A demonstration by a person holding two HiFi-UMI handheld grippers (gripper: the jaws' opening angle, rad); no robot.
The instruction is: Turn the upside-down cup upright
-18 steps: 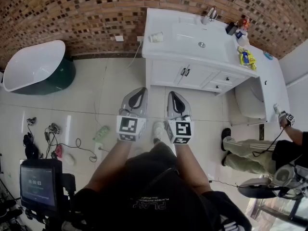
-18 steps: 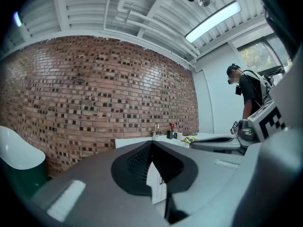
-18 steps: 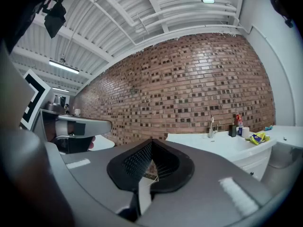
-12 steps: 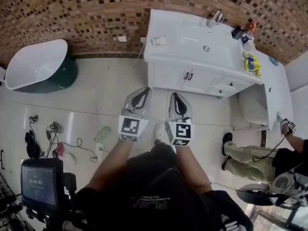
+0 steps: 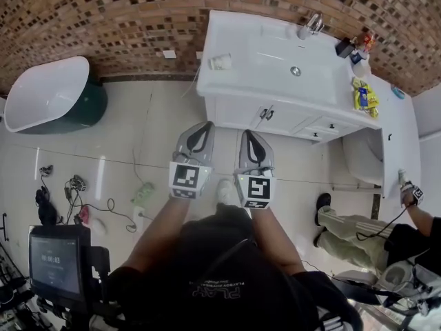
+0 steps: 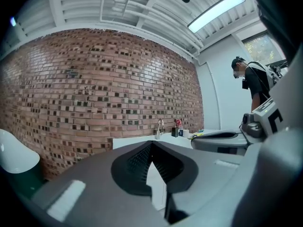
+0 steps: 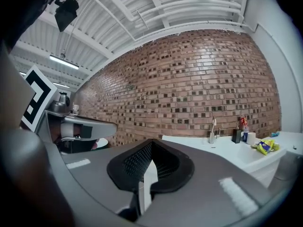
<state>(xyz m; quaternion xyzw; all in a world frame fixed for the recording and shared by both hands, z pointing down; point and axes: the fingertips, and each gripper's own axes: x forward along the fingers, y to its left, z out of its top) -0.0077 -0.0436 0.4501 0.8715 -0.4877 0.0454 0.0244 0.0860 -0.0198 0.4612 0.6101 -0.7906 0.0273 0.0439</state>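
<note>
Head view, left gripper [image 5: 204, 127] and right gripper [image 5: 247, 135] side by side above tiled floor [image 5: 138, 136], both with jaws pressed together and empty, well apart from the cup [image 5: 220, 61] on left end of white counter [image 5: 262, 47], brick wall [image 5: 103, 12] behind.

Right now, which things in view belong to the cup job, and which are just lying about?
Job: cup on the vanity; left claw and right claw, both shut, empty.
Lying about: tap, yellow packet, bathtub, floor cables.
</note>
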